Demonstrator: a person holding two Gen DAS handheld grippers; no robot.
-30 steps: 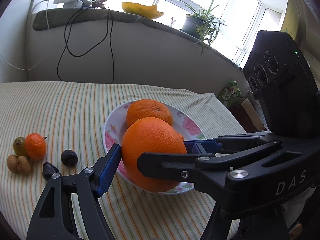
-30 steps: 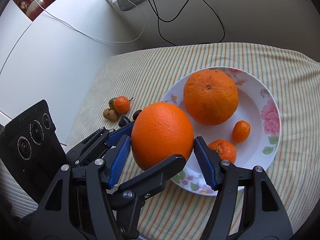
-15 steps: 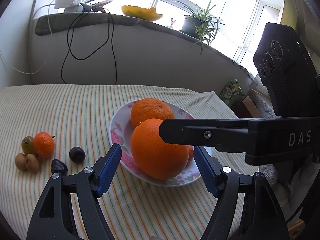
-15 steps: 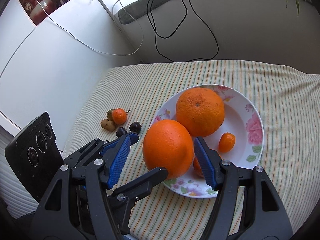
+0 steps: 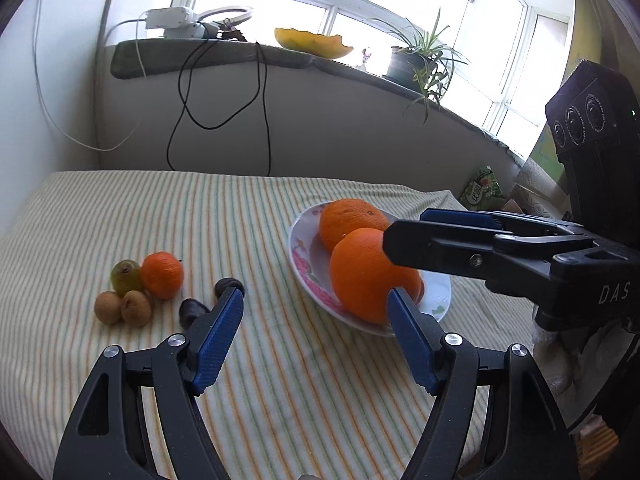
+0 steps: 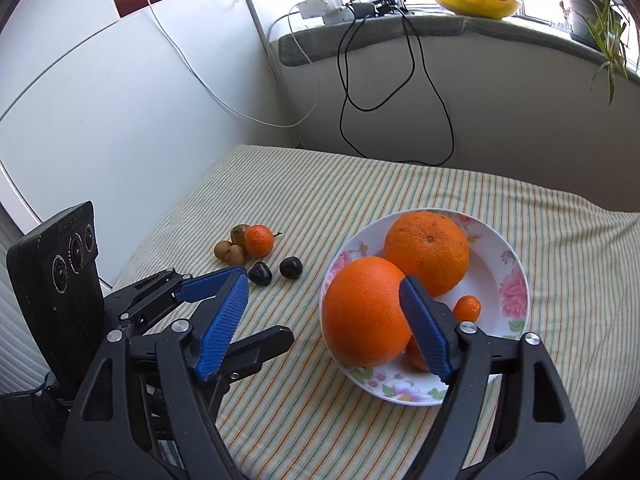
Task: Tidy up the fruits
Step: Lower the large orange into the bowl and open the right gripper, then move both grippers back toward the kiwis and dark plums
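Note:
A large orange [image 6: 364,316] lies at the near edge of the flowered plate [image 6: 516,280], beside a second orange [image 6: 426,252] and a kumquat [image 6: 466,308]. My right gripper [image 6: 322,326] is opening. Its right pad crosses in front of the near orange, its left pad stands clear of it, and neither presses it. My left gripper [image 5: 316,336] hangs open over the striped cloth, left of the plate [image 5: 304,264], with nothing between its pads. On the cloth sit a tangerine [image 5: 162,274], a green fruit [image 5: 126,276], two brown fruits [image 5: 120,308] and two dark fruits [image 5: 192,310].
The striped cloth [image 5: 200,220] covers the table up to a wall. Black cables [image 5: 224,92] hang from the sill, which holds a potted plant [image 5: 416,64] and a yellow dish [image 5: 312,42]. A white cabinet [image 6: 120,112] stands on the left.
The large orange, held over the plate's near edge a second ago, now rests in the plate. The right jaws have widened off it, and both grippers have drawn back, the left one leftward.

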